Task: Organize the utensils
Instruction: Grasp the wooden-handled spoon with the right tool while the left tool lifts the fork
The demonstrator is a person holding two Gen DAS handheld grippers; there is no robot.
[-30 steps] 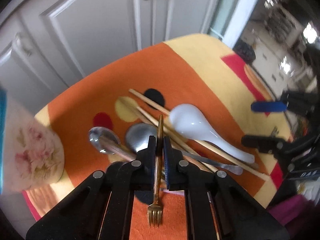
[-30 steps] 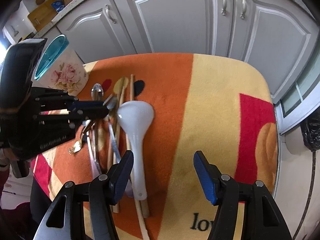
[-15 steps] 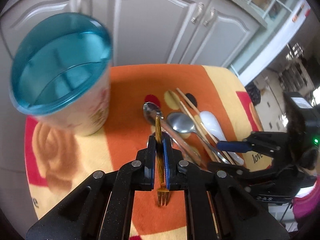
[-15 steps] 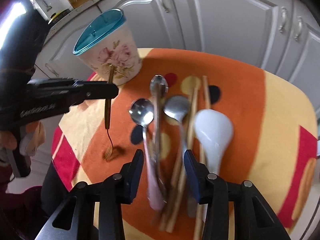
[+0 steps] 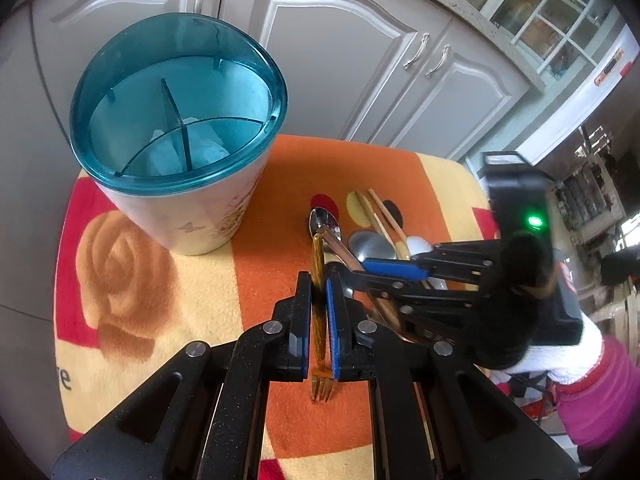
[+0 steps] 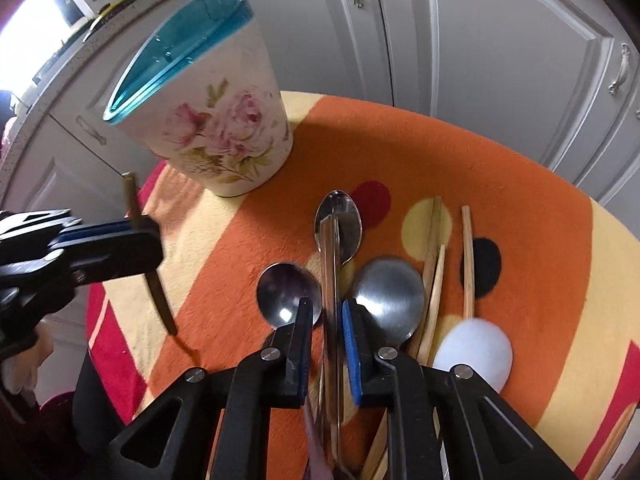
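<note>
1. My left hand-held gripper pinches a slim gold-coloured metal fork by the handle, tines hanging down toward me and the handle end pointing up and away.
2. The fork's destination, as I judge it, is the tall white flower-printed utensil holder with the teal plastic divided rim, which stands up and to the left of that gripper, near the far left corner of the orange, yellow and red fleece cloth covering the bench.
3. My left hand is the nearer one to the holder; the fork's long axis runs roughly along the gripper's line, so the tines must swing over the rim.
4. My right hand-held gripper has just been closing, and now straddles the long steel handle of a silver spoon lying away from me; whether the pads press it I cannot tell.
5. Beside it lie two more steel spoons, wooden chopsticks and a white ceramic soup spoon.
</note>
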